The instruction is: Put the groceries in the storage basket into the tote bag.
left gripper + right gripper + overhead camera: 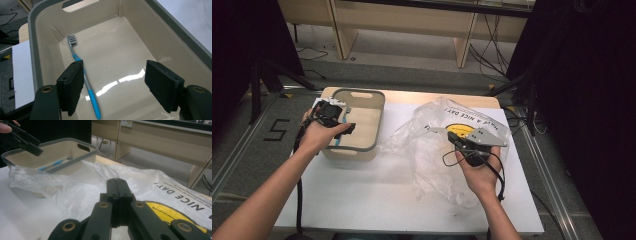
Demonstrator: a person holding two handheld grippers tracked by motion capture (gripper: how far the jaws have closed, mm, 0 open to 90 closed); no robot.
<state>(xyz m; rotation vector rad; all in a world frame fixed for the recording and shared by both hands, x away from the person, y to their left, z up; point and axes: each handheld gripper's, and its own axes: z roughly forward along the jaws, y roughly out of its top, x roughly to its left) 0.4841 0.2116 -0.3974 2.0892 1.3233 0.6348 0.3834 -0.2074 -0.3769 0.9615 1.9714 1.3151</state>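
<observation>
Table [377,200] edges: white top w/ bare room at front and between the two hands; beige bin [362,148] w/ grey rim sits at the back-left, nearly at the left edge. Clear plastic bag [422,135] is spread over the right half, its left end touching the bin's right wall. Floor beyond w/ wooden desk legs and cables.

Writing: bag reads "HAVE A NICE DAY!" in black, upside down in the high view, next to a yellow round print; right gripper view shows "NICE DAY". Floor marking "5" left of table.

Left gripper [115,85]: jaws wide apart, nothing between the pads, hovering over the bin's left side. Toothbrush [85,80], blue/grey handle w/ dark bristles, lies on the bin floor along the left wall, just below and behind the left pad; no contact that I can see.

Right gripper [117,192]: jaws clenched flat together, gripping nothing, held over the bag by the yellow print; can't tell if it touches the plastic.
</observation>
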